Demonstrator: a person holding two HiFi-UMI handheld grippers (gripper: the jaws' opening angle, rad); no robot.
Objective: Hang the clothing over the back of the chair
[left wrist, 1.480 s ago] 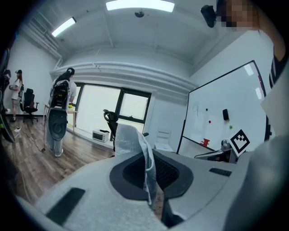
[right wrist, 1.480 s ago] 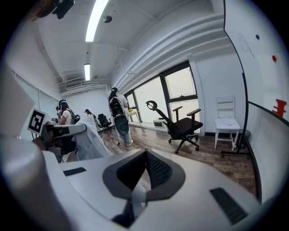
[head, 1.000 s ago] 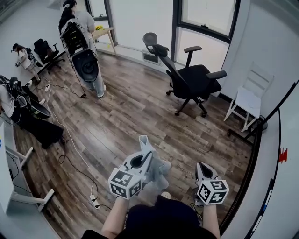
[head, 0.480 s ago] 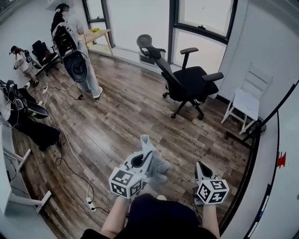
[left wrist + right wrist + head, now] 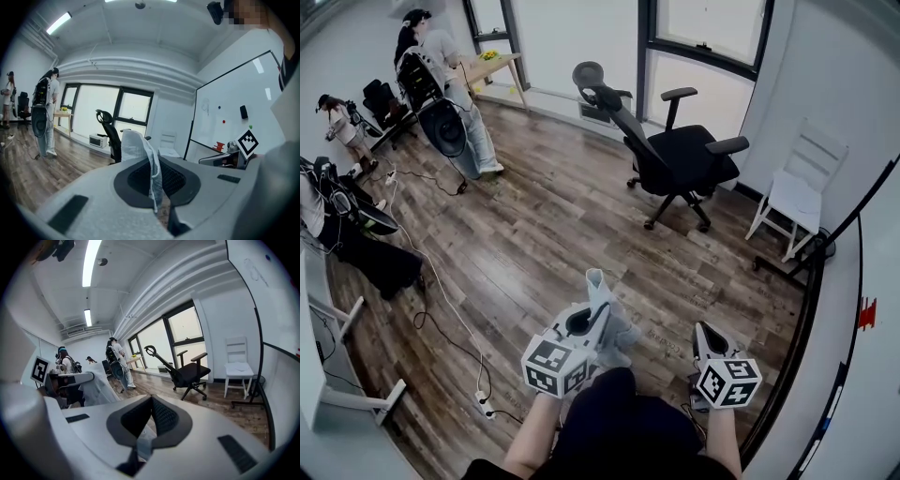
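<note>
A pale grey garment [image 5: 617, 335] hangs bunched from my left gripper [image 5: 596, 281], low in the head view. In the left gripper view a strip of the garment [image 5: 153, 174] is pinched between the shut jaws, and a fold stands above the tips. My right gripper [image 5: 704, 331] is beside it to the right, apart from the cloth, jaws shut and nothing seen held at the tips [image 5: 151, 398]. The black office chair [image 5: 680, 159] stands across the wood floor with its tall back [image 5: 619, 112] tilted left. It also shows as the chair [image 5: 110, 136] past the cloth and as the chair [image 5: 187, 373] ahead of the right gripper.
A white wooden chair [image 5: 797, 197] stands by the right wall, next to a whiteboard [image 5: 853, 309]. A person with a backpack [image 5: 441, 89] stands at the back left, others sit further left. Cables and a power strip [image 5: 485, 403] lie on the floor by a white desk leg [image 5: 356, 394].
Both grippers keep their pose and the left keeps its hold on the garment. The person with the backpack has stepped further to the back left. The office chair sits slightly higher in view.
</note>
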